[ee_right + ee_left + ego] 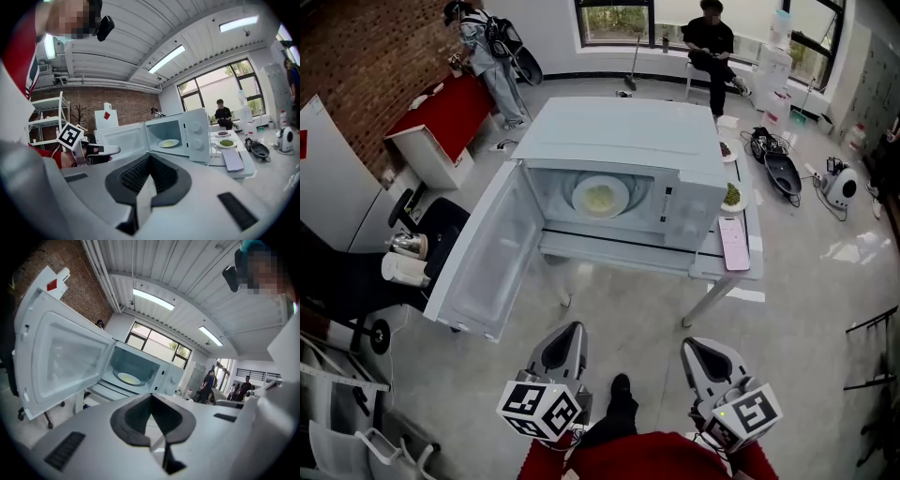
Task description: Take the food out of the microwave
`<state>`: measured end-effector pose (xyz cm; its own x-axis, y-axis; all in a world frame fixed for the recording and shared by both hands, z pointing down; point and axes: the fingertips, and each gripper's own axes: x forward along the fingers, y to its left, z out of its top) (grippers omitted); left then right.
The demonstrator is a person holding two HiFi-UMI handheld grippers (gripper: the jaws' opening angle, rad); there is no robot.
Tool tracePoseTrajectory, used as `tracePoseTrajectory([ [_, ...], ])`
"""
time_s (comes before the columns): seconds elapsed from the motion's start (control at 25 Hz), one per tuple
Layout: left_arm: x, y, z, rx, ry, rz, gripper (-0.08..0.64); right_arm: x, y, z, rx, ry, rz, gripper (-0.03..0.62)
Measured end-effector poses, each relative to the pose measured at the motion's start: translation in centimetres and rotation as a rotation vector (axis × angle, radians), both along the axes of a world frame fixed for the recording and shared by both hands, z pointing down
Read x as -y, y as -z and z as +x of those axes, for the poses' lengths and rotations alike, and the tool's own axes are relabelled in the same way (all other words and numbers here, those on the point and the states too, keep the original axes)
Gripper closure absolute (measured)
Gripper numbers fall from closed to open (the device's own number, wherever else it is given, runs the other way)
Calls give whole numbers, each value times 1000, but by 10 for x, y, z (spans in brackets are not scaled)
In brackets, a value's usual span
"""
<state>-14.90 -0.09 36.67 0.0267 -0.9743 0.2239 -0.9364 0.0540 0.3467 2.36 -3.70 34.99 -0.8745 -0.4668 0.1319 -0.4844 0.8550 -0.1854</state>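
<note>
In your head view, the microwave sits on a white counter over grey floor, and the plate of food is inside it. Your left gripper and right gripper hang well short of the microwave. In each gripper view the jaws are pressed together and empty, with the plate far ahead inside the microwave.

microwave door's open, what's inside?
One white plate with pale yellow food sits mid-floor in the microwave. Nothing else shows in there. What the plate rests on is covered by the plate itself.
</note>
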Motion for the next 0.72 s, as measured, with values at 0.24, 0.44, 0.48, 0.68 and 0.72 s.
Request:
tracePoseTrajectory([
  [0.24, 57, -15, -38, -40, -3, -27, 551, 40, -2, -38, -24, -10, -7, 581],
  [0.44, 102, -32, -59, -140, -20, -54, 552, 62, -8, -66, -49, -9, -10, 581],
  [0.48, 110, -36, -61, -161, -22, -60, 551, 65, -9, -70, -54, -8, -11, 581],
  [0.68, 144, -56, -69, -302, -9, -88, 549, 73, -14, -82, -79, -9, -29, 581],
  [0.72, 150, -60, -71, -337, -3, -91, 549, 75, -16, -84, -80, -12, -34, 581],
])
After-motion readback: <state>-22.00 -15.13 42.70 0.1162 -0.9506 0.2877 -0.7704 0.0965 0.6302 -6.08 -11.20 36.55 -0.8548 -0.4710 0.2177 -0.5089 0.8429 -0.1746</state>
